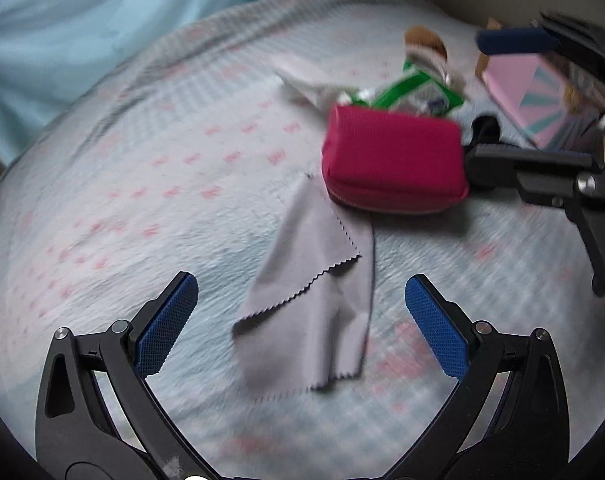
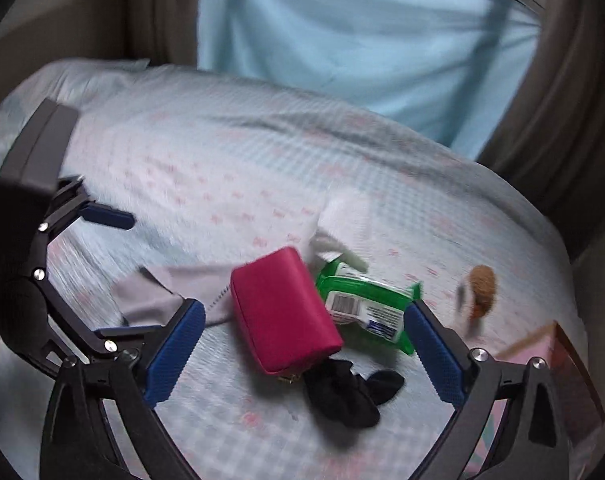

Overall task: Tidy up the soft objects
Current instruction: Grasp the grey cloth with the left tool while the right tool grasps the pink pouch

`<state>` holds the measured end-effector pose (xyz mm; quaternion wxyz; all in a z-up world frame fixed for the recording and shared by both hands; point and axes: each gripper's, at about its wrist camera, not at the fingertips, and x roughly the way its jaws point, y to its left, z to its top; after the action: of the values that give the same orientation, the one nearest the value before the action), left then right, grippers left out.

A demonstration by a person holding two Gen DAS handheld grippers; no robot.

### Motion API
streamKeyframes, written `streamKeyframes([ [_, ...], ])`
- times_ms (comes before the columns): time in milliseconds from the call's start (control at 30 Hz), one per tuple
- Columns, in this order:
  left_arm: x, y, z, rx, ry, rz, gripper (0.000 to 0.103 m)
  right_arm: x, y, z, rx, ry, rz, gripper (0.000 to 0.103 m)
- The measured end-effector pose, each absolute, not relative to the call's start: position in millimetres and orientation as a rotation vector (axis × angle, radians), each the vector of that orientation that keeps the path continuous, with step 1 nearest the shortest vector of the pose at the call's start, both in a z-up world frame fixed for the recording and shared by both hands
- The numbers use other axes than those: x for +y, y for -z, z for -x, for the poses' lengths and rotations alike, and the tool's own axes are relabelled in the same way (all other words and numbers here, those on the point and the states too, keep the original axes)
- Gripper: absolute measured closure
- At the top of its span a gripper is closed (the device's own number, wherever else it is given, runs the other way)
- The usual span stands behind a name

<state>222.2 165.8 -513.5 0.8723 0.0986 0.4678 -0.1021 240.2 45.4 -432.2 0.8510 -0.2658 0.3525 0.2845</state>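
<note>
A grey cloth with zigzag edges lies crumpled on the bed, right between the fingers of my left gripper, which is open and hovers over it. Beyond it sits a red zip pouch, with a green wipes pack behind. In the right wrist view my right gripper is open around the red pouch and green pack, holding nothing. A black sock lies just below the pouch. The grey cloth shows at left under the left gripper.
A pink box stands at the right edge of the bed. A small brown plush toy and a white cloth lie farther back. The quilt is pale blue with pink marks. Light blue curtain hangs behind.
</note>
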Motion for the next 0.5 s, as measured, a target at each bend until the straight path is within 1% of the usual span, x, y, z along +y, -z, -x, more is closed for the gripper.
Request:
streamKeyframes([
  [100, 162.1, 528.6, -229.9, 0.995, 0.228, -0.219, 0.002, 48.6, 458.6, -246.9, 0.74, -0.653, 0.63, 0.004],
  [167, 159.8, 536.0, -234.4, 1.01, 0.242, -0.226, 0.003, 48.5, 469.2, -251.5, 0.746, -0.68, 0.653, 0.01],
  [233, 159.6, 536.4, -237.1, 1.013, 0.263, -0.216, 0.005, 49.0, 477.1, -254.5, 0.741, -0.71, 0.679, 0.01],
  [333, 155.6, 535.9, -242.0, 1.021, 0.298, -0.22, 0.014, 52.2, 484.8, -254.8, 0.721, -0.754, 0.729, 0.01],
  [367, 153.0, 535.4, -243.0, 1.02, 0.31, -0.23, 0.019, 53.4, 486.6, -255.6, 0.719, -0.761, 0.74, 0.01],
  [400, 150.0, 535.5, -243.6, 1.021, 0.317, -0.241, 0.021, 54.6, 489.1, -257.0, 0.722, -0.771, 0.744, 0.013],
  [433, 147.2, 536.3, -244.4, 1.024, 0.32, -0.252, 0.022, 56.4, 492.6, -258.8, 0.732, -0.777, 0.748, 0.021],
  [467, 146.5, 536.3, -246.0, 1.026, 0.324, -0.252, 0.025, 58.1, 496.8, -261.8, 0.746, -0.777, 0.756, 0.025],
  [500, 146.3, 535.7, -246.8, 1.029, 0.327, -0.248, 0.027, 58.5, 499.6, -263.1, 0.75, -0.777, 0.759, 0.025],
])
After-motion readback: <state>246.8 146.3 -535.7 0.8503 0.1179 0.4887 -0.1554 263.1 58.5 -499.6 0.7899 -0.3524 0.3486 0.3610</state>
